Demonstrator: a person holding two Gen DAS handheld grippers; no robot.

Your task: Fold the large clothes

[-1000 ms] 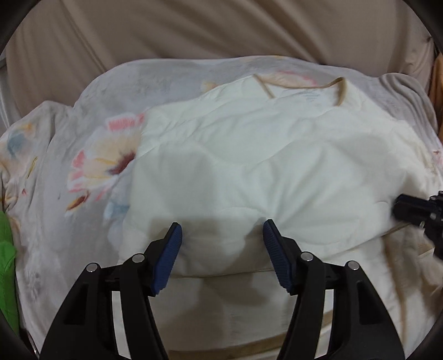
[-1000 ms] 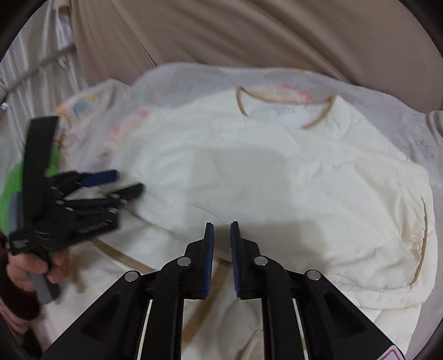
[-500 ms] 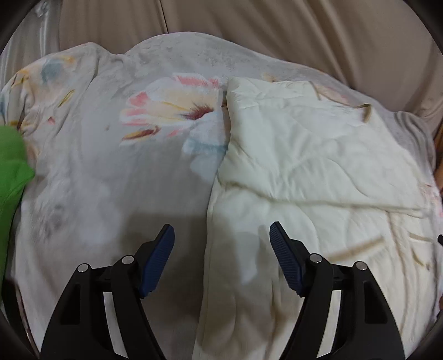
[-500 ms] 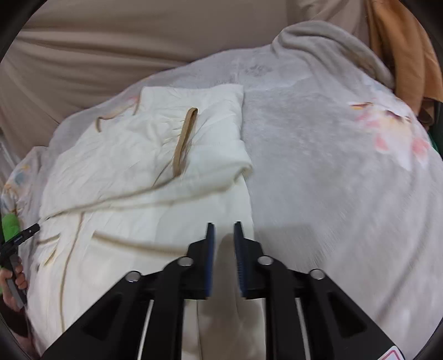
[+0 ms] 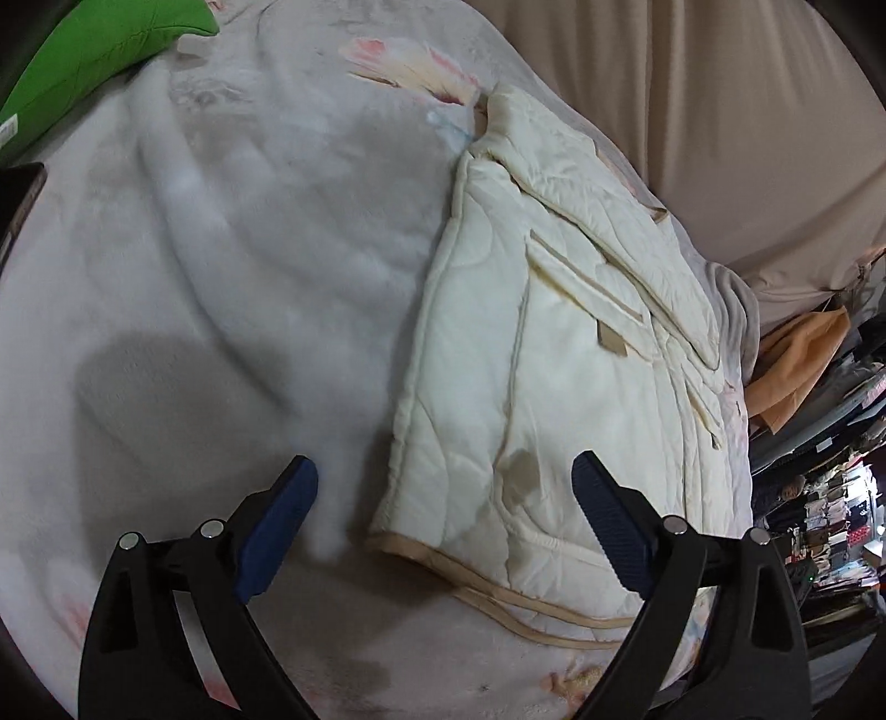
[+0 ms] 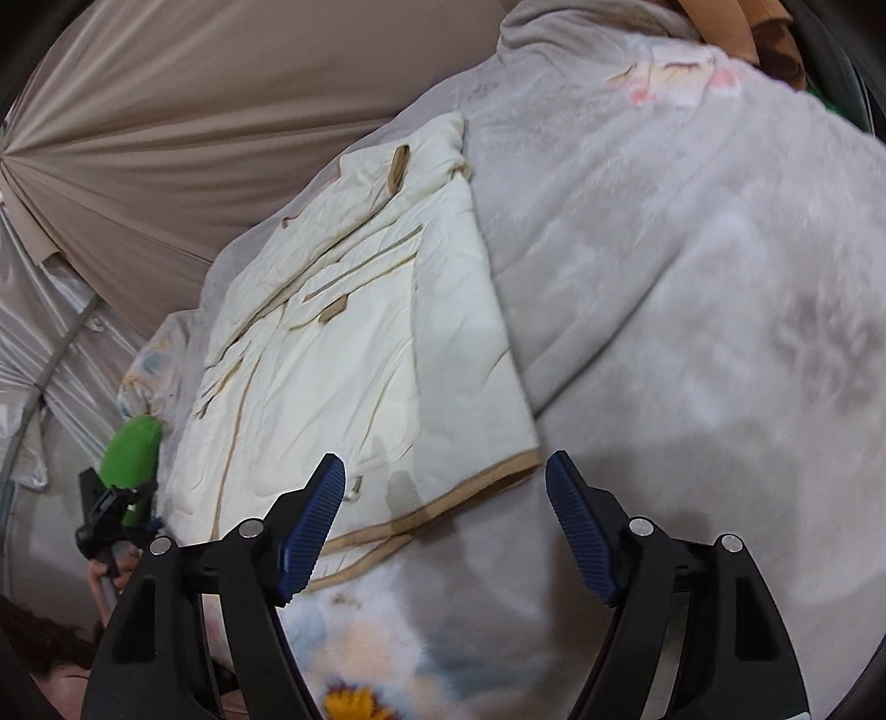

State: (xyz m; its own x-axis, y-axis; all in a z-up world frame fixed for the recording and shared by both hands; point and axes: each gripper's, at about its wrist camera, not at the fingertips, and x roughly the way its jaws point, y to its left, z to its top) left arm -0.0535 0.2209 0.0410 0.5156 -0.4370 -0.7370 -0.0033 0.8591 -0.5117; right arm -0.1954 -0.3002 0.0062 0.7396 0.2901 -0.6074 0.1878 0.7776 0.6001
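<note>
On my left-hand view, a green cushion [image 5: 105,44] sat at the far upper left corner on the grey flowered blanket [image 5: 232,232]. My left gripper [image 5: 443,512] had its jaws spread wide and opening further, the blue pads [image 5: 277,518] pressing on nothing. Between them lay only the near hem corner of the cream quilted garment [image 5: 559,343], below the fingers, not gripped; whether the tips grazed the cloth I could not tell. The garment lay folded into a long strip with tan binding, running away from me toward the beige curtain [image 5: 720,111], just right of the middle.

On my right-hand view, the left gripper [image 6: 113,518] showed small at the far left edge, with a hand [image 6: 113,576] under it. The cream quilted garment [image 6: 354,343] lay left of the middle, tilted, its tan hem nearest me. My right gripper [image 6: 446,512] was also widening, jaws well apart, holding nothing. The hem's right-hand corner lay between the blue pads [image 6: 313,518], free of both pads. To the right stretched bare grey flowered blanket [image 6: 692,304].
</note>
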